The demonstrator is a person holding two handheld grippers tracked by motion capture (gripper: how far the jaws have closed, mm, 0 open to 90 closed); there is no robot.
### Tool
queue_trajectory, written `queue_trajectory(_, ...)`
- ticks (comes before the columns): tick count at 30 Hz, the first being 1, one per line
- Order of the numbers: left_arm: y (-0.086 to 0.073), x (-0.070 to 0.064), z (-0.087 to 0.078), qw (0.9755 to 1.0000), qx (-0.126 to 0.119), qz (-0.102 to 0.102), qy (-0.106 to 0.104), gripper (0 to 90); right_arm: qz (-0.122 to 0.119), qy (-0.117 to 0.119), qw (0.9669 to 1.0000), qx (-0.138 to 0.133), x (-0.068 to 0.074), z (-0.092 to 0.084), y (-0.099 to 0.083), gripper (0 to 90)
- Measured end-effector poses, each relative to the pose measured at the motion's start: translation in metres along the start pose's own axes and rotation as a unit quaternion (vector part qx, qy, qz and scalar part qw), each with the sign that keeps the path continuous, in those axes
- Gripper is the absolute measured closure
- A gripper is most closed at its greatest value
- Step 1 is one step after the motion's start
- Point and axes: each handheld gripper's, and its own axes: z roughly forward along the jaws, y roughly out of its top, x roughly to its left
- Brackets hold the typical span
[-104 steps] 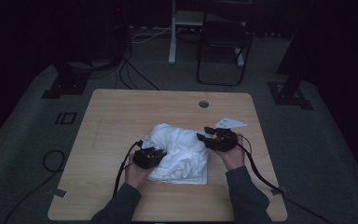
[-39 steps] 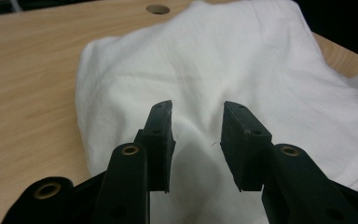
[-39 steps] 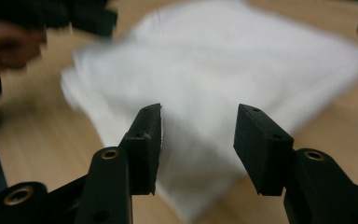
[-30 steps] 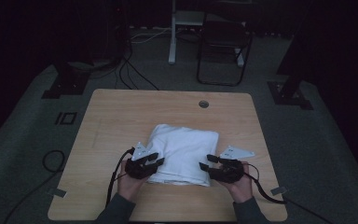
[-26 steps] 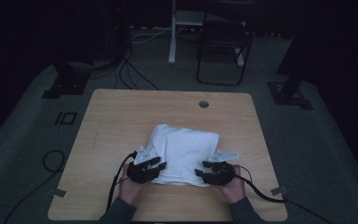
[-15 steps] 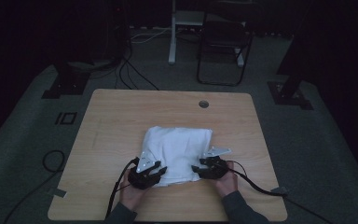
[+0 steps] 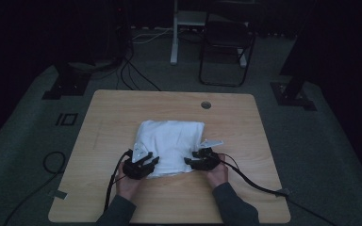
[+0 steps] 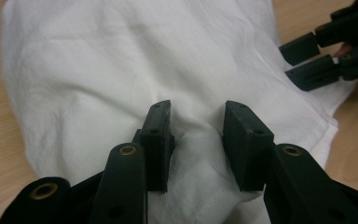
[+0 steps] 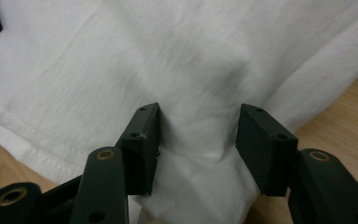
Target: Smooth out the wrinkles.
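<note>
A pale wooden bench with rounded corners stands on a dark grey carpeted floor in a dim room, with a black folding chair beyond its far edge and a small round hole near that edge. On the middle of the bench, toward the near side, lies a white cloth, folded into a rough rectangle with its far edge straight and its near edge softer and uneven. The fabric is thin and matte, creased with shallow wrinkles; in the right gripper view a stitched hem runs along one layer, and layers overlap at the near corners. A person's two hands reach in from the near edge, one at each near corner of the cloth. The left gripper sits on the near left corner; in the left gripper view its black fingers stand apart with a raised ridge of cloth between them, not clamped. The right gripper sits on the near right corner; its fingers are likewise apart, straddling a small bunch of fabric.
</note>
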Motion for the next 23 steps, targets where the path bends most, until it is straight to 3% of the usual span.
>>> queue_trajectory(5, 0.001, 0.008, 0.004, 0.9998, -0.011, -0.013, -0.005, 61.1, -0.001, -0.001, 1.0, -0.009, -0.002, 0.004, 0.003, 47.6)
queue_trajectory(10, 0.002, 0.012, -0.006, 0.9993, -0.034, -0.013, -0.007, 52.8, -0.016, -0.008, 0.9993, -0.032, -0.001, -0.007, 0.002, 44.4)
queue_trajectory(11, 0.004, 0.017, -0.016, 0.9988, -0.046, -0.018, 0.0, 52.6, -0.014, -0.012, 0.9971, -0.074, -0.002, -0.029, 0.003, 43.6)
queue_trajectory(15, 0.004, 0.032, -0.032, 0.9975, -0.058, -0.036, 0.018, 51.6, -0.008, -0.023, 0.9949, -0.097, -0.007, -0.048, 0.004, 42.5)
queue_trajectory(16, 0.004, 0.032, -0.032, 0.9975, -0.058, -0.036, 0.018, 51.3, -0.008, -0.023, 0.9949, -0.097, -0.007, -0.048, 0.004, 42.5)
queue_trajectory(18, 0.002, 0.047, -0.041, 0.9962, -0.059, -0.054, 0.034, 51.1, 0.001, -0.036, 0.9937, -0.107, -0.014, -0.061, 0.002, 41.7)
queue_trajectory(23, 0.0, 0.064, -0.053, 0.9937, -0.065, -0.074, 0.053, 50.7, 0.019, -0.041, 0.9933, -0.107, -0.025, -0.067, 0.0, 40.4)
